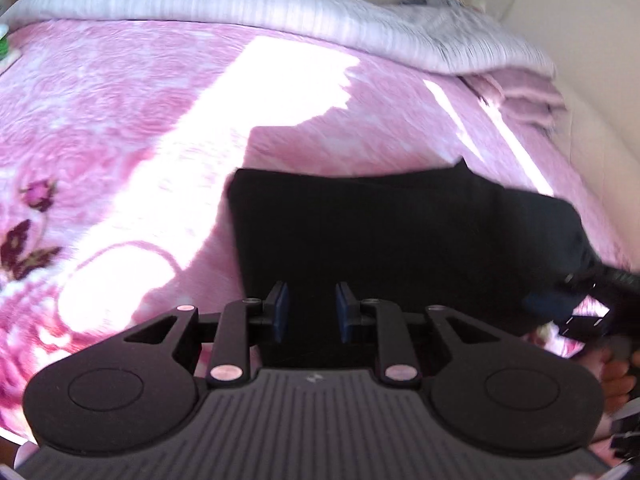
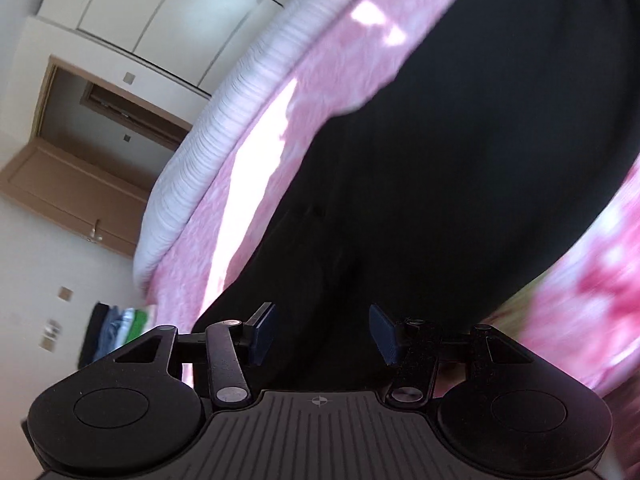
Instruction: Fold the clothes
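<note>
A black garment [image 1: 400, 240] lies flat on the pink blanket [image 1: 120, 120] that covers the bed, already folded into a rough rectangle with its long edges fairly straight, which suggests the folding is well along. My left gripper [image 1: 311, 311] hangs over the near edge of the garment, tilted down toward it; its blue pads [image 1: 282, 312] stand a little apart with only dark cloth behind them, and I cannot see any fabric pinched between, so I read it as open and empty. My right gripper [image 2: 322, 334] sits at the garment's [image 2: 440, 160] other end, rolled to one side so that the bed slants across its view; its pads [image 2: 264, 334] are spread wider, again with nothing clamped. In the left view the right gripper [image 1: 588, 312] appears at the garment's far right corner, just beside or over the cloth. Both tools thus flank the bundle, placed, I judge, to take its two ends together. A grey ribbed quilt [image 1: 240, 0] is heaped along the far side, clear of the work.
</note>
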A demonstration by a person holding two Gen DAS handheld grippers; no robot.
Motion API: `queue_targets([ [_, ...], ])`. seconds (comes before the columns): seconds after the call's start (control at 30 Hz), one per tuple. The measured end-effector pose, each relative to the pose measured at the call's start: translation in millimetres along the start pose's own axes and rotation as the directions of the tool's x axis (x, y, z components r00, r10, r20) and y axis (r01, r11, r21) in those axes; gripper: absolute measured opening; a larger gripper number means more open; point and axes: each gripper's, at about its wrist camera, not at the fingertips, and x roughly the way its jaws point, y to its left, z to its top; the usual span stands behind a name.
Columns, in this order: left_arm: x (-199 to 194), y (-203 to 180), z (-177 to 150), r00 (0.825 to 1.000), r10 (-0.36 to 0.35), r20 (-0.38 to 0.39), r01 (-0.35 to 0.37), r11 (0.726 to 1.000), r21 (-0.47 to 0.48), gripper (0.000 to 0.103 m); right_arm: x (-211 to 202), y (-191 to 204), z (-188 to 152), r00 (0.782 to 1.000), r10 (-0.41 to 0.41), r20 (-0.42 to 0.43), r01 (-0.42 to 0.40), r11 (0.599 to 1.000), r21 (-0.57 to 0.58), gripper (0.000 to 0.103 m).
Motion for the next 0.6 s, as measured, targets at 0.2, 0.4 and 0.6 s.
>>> queue_targets([
  [0.2, -2, 33, 4, 0.999, -0.035, 0.008, 0.036, 0.997, -0.068, 0.02, 31, 2, 9, 0.998, -0.058, -0.031, 0.058, 0.998, 0.022, 0.045],
  [0.4, 6, 42, 4, 0.998, -0.069, -0.006, 0.068, 0.994, -0.087, 0.02, 50, 11, 13, 0.996, -0.088, 0.006, 0.088, 0.994, -0.065, 0.013],
  [0.6, 0, 26, 26, 0.986, -0.163, 0.024, 0.164, 0.986, -0.035, 0.02, 19, 35, 18, 0.98, -0.068, 0.186, 0.122, 0.947, -0.296, 0.004],
])
